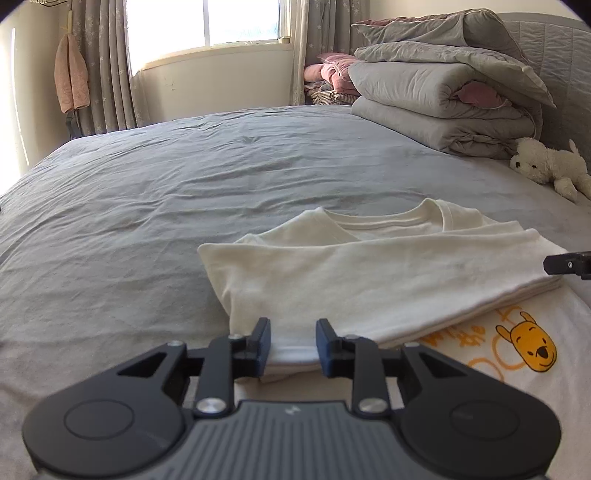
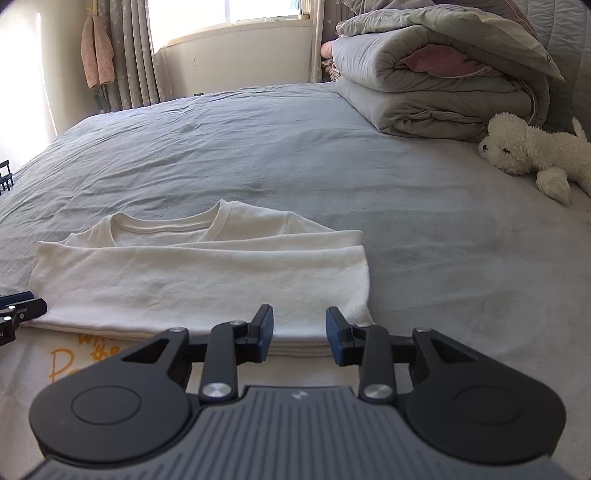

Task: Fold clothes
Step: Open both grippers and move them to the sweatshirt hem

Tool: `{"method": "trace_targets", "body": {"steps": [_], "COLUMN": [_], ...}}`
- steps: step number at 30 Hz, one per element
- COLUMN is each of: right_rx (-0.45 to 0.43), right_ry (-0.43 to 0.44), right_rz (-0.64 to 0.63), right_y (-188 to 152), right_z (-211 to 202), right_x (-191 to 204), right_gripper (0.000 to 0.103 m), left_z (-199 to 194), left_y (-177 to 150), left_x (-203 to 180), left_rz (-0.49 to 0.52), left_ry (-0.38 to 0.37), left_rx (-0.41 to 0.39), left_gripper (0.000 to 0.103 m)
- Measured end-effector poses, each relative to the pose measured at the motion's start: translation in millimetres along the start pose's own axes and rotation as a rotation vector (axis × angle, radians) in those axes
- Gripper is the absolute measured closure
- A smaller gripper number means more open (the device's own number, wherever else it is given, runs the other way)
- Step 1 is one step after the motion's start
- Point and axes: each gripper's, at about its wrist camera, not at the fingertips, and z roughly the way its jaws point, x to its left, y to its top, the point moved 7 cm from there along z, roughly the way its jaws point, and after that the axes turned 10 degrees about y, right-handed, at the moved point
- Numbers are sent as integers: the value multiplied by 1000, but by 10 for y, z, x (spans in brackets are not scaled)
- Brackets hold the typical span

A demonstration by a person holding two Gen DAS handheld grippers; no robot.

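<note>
A: Near to far?
B: Both tools first. The left gripper (image 1: 291, 345) and right gripper (image 2: 300, 339) have jaws apart, nothing clamped, at the near edge of the folded white T-shirt (image 2: 199, 273). It lies on a second shirt with a yellow bear print (image 1: 532, 347), partly covered.
A: The surface?
B: A wrinkled grey bed sheet (image 1: 184, 177), bare across the middle and left. Far right: stacked quilts (image 2: 436, 85), 1 white plush dog (image 2: 532, 151). Beyond, curtains (image 1: 107, 66), a bright window (image 1: 207, 22).
A: Unclear?
B: The print's orange lettering is cut off.
</note>
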Motion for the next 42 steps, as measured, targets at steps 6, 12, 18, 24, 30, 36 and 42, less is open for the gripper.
{"method": "trace_targets", "body": {"steps": [6,12,18,24,30,36,42], "right_rx": [41,122,198,247,269,278,303], "right_ry": [33,43,44,27,25,25,24], "right_rz": [9,-28,-58,-97,-98,-105,-66], "right_y": [-140,-428,-694,-910,-1070,-1232,-1370], "right_z": [-210,-404,-614,-793,-952,-1137,-1301], "right_x": [163,330,433,504,516,478,352], "right_gripper": [59,57,56,56,51,47,40], "left_z": [-328,-576,-807,-1035,-1274,-1485,-1610], "left_y": [-122,-449,-672,-872,-1091,-1272,-1437], "left_x": [-96,-119,-69,-70,-24,41,132], "left_rz": [-19,-5,-15,1,24,47,39], "left_ry": [-41,-38,-42,-51,-60,-74,-65], "left_rx": [79,150,196,215,218,213,242], "left_gripper": [61,58,56,54,52,52,48]}}
